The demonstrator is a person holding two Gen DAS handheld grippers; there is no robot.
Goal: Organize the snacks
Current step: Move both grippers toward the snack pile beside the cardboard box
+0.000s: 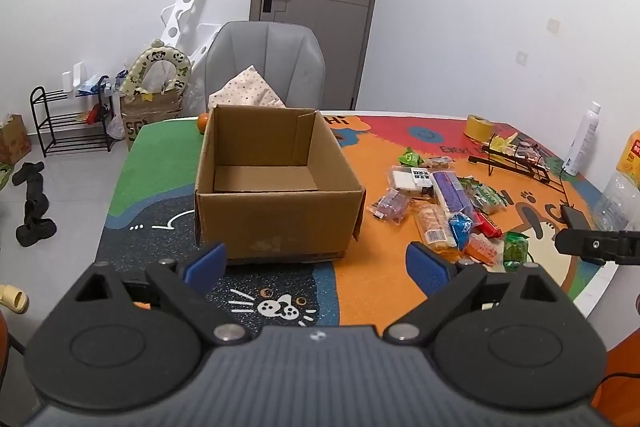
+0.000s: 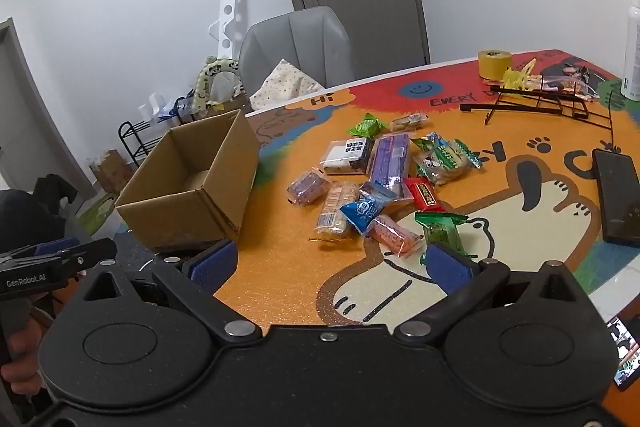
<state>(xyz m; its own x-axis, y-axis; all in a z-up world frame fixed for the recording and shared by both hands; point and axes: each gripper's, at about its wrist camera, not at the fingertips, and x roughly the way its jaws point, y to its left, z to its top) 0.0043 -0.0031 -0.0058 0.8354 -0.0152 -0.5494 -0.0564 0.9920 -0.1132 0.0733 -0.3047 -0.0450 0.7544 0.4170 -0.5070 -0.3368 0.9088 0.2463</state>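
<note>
Cardboard box (image 1: 276, 183) sits centre-left of the left wrist view, open top, nothing visible inside. Left gripper (image 1: 316, 263) hangs just in front of its near wall, jaws spread wide, holding nothing. Right of the box, centre-right of frame, the snack pile (image 1: 452, 207) lies loose on the printed table mat (image 1: 360, 287), a bare strip of mat between box and pile.

Right wrist view: right gripper (image 2: 332, 263) low centre, jaws equally wide and empty, with the green packet (image 2: 440, 229) touching or just ahead of its right pad; pink packet (image 2: 394, 235) just left of that.

Risks, as judged: packets overlap, so closing on one may drag or pinch a neighbour; slick wrappers may slip from the pads. The light box could slide if a jaw nudges its wall.

Room: bare mat in front of both grippers. Wire rack (image 2: 536, 103) and tape roll (image 2: 495, 63) upper right, phone (image 2: 618, 199) far right near the table edge, all well apart from the pile.
</note>
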